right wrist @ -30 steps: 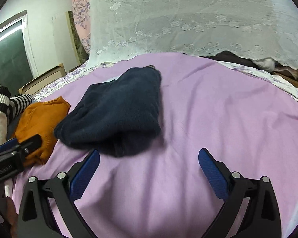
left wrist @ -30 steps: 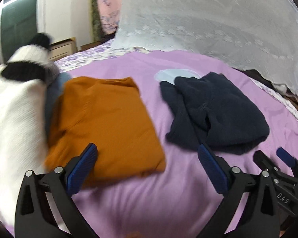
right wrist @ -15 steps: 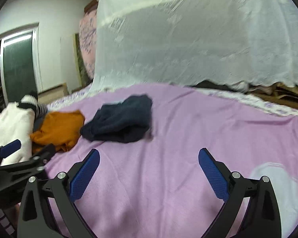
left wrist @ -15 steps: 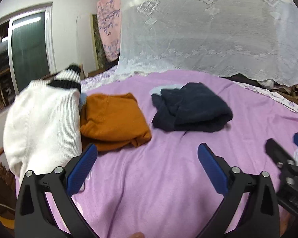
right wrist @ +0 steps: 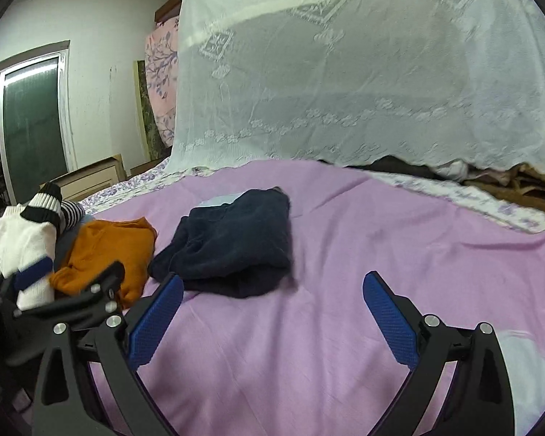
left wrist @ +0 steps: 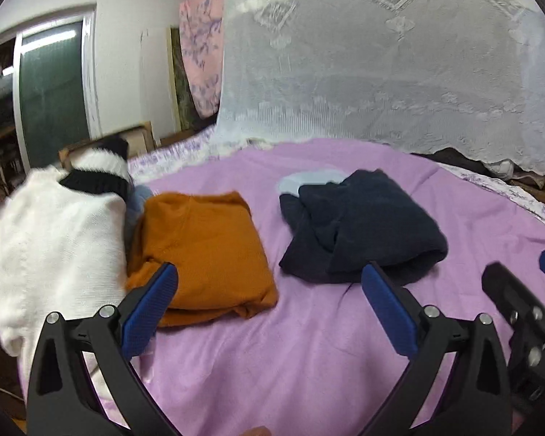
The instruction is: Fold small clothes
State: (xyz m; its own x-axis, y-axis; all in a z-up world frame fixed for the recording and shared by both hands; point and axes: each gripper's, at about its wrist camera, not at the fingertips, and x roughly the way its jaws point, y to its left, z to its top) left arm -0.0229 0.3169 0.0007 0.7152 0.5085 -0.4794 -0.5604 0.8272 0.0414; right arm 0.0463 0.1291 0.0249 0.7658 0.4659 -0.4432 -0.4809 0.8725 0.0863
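Three folded garments lie in a row on a bed covered with a lilac sheet (left wrist: 309, 356). The navy garment (left wrist: 363, 229) sits toward the middle of the bed, folded into a thick, slightly lumpy bundle with a rounded fold along its near right edge and a loose flap overlapping on its left side; its fabric looks soft and fleecy. A pale blue patch (left wrist: 310, 181) shows just behind it, touching its far edge. To its left, apart from it across a strip of bare sheet, lies the orange garment (left wrist: 203, 250), folded into a flat rectangle with a doubled layer showing along its near edge. Against the orange one's left side rests a white knitted sweater (left wrist: 51, 247) with a black-and-white striped cuff (left wrist: 98, 170) at its far end; it is partly blurred.

The left hand-held gripper (left wrist: 269, 309) hovers over the sheet in front of the orange and navy garments, its blue-padded fingers (left wrist: 149, 312) spread wide apart and holding nothing. The right hand-held gripper (right wrist: 272, 319) hangs beside it, to the right, likewise spread wide and empty, with the navy garment (right wrist: 232, 243) just beyond its left finger. A white lace mosquito net (right wrist: 345, 83) hangs behind the bed.
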